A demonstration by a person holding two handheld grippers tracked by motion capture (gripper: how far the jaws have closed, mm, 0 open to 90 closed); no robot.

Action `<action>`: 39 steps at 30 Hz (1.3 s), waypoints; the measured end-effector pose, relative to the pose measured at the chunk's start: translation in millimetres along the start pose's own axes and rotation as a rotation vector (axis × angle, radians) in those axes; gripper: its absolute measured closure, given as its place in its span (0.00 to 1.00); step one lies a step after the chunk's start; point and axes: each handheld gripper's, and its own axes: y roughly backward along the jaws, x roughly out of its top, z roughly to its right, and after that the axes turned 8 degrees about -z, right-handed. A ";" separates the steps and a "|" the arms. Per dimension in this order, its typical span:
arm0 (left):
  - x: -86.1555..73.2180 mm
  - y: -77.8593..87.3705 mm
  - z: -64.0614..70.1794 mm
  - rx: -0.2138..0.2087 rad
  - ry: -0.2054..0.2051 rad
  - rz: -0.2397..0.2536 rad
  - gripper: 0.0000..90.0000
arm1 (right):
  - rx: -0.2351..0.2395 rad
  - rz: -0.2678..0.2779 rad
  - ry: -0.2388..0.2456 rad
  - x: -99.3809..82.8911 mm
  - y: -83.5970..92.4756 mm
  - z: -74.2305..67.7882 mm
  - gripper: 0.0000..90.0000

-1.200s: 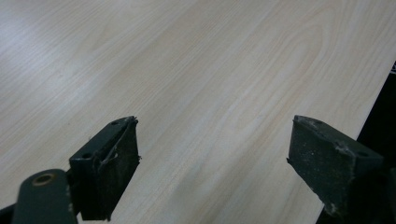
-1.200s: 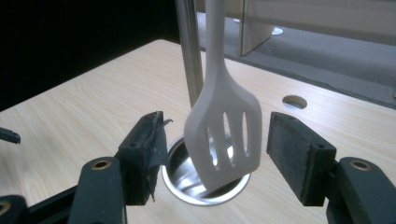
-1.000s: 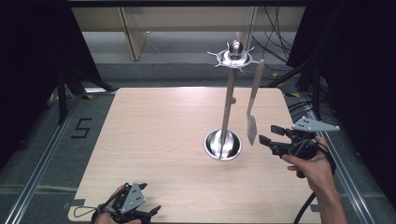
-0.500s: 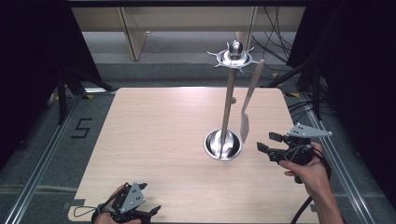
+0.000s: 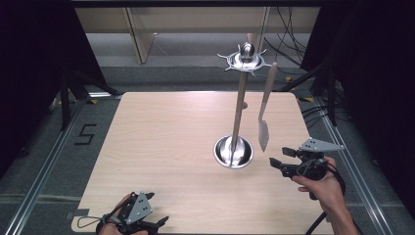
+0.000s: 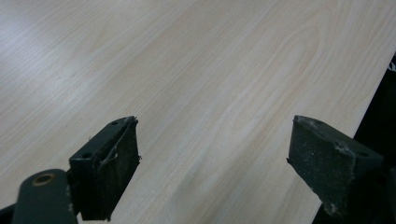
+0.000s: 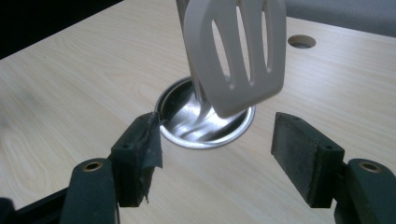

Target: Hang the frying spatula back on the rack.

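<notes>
High view overhead, gripper views near table [image 5: 161, 147]

Black tongs [image 5: 280, 158] — grey three-cornered plate on top, black cable trailing.

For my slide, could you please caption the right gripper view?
Open right gripper below a slotted spatula hanging before the stand's steel base.
</notes>
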 end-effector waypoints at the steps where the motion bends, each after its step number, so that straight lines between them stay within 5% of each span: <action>1: 0.1 0.1 -0.3 0.000 0.001 -0.001 0.17 | -0.002 -0.007 -0.015 -2.5 0.1 0.1 0.38; 11: -0.8 -1.6 -0.4 0.011 -0.005 -0.008 0.17 | -0.003 -0.017 -0.034 -11.8 3.4 5.9 0.37; 13: -1.2 -1.7 -0.3 0.010 -0.003 -0.011 0.17 | -0.022 -0.010 -0.002 -13.2 3.2 8.3 0.37; 14: -1.0 -1.5 -0.3 0.010 -0.006 -0.010 0.17 | 0.007 -0.024 -0.048 -14.9 2.4 5.3 0.37; 18: -1.3 -1.2 -0.5 0.006 -0.004 -0.011 0.17 | 0.001 -0.019 -0.050 -19.6 -1.3 5.6 0.37; 21: -1.6 -0.8 -0.6 0.012 -0.004 -0.010 0.17 | -0.013 -0.009 -0.008 -21.8 -3.5 7.8 0.37; 25: -1.4 -0.6 0.0 0.009 -0.003 -0.009 0.17 | -0.007 -0.008 -0.028 -24.8 -5.1 5.6 0.36; 26: -1.3 -0.6 0.2 0.007 -0.007 -0.012 0.17 | -0.017 -0.012 0.003 -26.3 -5.1 6.6 0.36; 27: -1.3 -0.2 -0.5 0.008 -0.018 -0.023 0.17 | -0.009 -0.024 -0.029 -27.6 -4.8 3.5 0.36; 37: -1.5 -1.3 0.6 0.004 -0.010 -0.011 0.17 | -0.010 -0.041 0.020 -37.4 -9.6 0.6 0.35; 39: -1.4 -1.6 1.1 0.005 -0.008 -0.008 0.17 | 0.010 -0.052 -0.005 -39.5 -11.5 -2.9 0.35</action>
